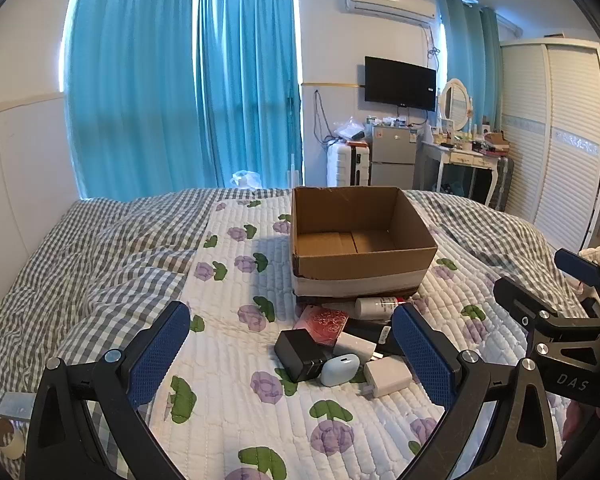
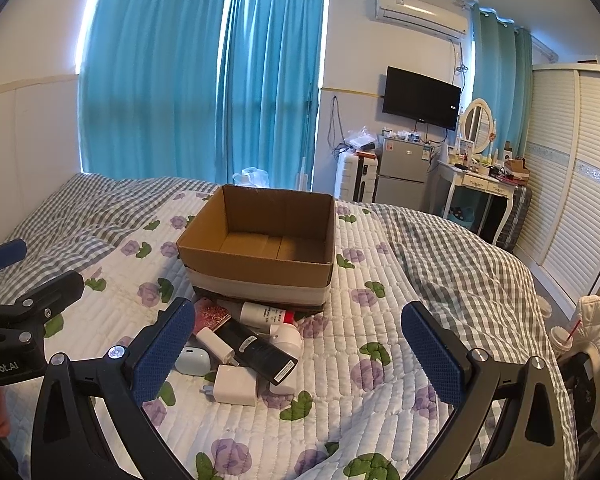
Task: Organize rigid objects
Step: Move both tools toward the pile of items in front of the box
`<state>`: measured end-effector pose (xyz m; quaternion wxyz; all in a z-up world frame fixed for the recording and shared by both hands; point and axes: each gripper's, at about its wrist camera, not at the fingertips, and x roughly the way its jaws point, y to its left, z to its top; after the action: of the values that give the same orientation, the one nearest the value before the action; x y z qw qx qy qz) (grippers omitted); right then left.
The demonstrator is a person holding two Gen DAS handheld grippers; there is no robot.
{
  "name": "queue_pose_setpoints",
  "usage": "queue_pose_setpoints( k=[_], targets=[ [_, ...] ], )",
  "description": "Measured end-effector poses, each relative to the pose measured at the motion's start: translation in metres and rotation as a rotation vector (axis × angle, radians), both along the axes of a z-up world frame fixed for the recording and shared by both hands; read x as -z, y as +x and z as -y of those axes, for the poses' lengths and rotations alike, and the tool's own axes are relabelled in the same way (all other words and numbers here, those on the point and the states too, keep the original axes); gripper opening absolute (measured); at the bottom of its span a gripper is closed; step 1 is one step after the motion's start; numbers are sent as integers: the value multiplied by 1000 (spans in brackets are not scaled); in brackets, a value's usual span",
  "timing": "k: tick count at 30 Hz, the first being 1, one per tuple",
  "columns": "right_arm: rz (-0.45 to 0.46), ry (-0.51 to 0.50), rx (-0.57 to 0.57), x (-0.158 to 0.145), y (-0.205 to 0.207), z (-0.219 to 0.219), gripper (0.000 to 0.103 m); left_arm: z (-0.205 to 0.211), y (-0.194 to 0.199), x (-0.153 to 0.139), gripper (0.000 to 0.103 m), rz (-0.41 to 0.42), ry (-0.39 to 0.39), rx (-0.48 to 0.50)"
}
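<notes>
An open, empty cardboard box (image 1: 360, 264) (image 2: 260, 268) stands on the quilted bed. In front of it lies a pile of small items: a black charger (image 1: 298, 354), a pale blue earbud case (image 1: 339, 369) (image 2: 194, 360), a white plug adapter (image 1: 386, 376) (image 2: 236, 385), a pink patterned case (image 1: 324, 322) (image 2: 210, 316), a white bottle with a red label (image 1: 378, 305) (image 2: 266, 313) and a long black box (image 2: 260, 354). My left gripper (image 1: 292, 354) is open above the pile. My right gripper (image 2: 300, 354) is open, the pile by its left finger.
The floral quilt (image 1: 228, 400) (image 2: 360, 380) is flanked by a rumpled grey checked duvet (image 1: 80, 260) (image 2: 460, 264). The right gripper's body (image 1: 560, 320) shows at the left view's right edge. A takeaway cup (image 2: 562, 338) stands at the bed's right side.
</notes>
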<state>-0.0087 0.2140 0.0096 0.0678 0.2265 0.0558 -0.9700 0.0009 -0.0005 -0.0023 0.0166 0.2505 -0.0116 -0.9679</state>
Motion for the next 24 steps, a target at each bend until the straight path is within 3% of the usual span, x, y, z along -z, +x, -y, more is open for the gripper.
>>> queue_pose_setpoints(
  k=[16,20,24],
  targets=[
    [-11,42,-6,-9,-5,1,103,-4,-14,-3,103,24,-32,6],
    [36,46,-8,-4,-24,-7,103,-8,-35,10,103,49,-22,3],
    [101,53,2,15,-51,-15,103,-13,-64,43,103,152,-48,-2]
  ],
)
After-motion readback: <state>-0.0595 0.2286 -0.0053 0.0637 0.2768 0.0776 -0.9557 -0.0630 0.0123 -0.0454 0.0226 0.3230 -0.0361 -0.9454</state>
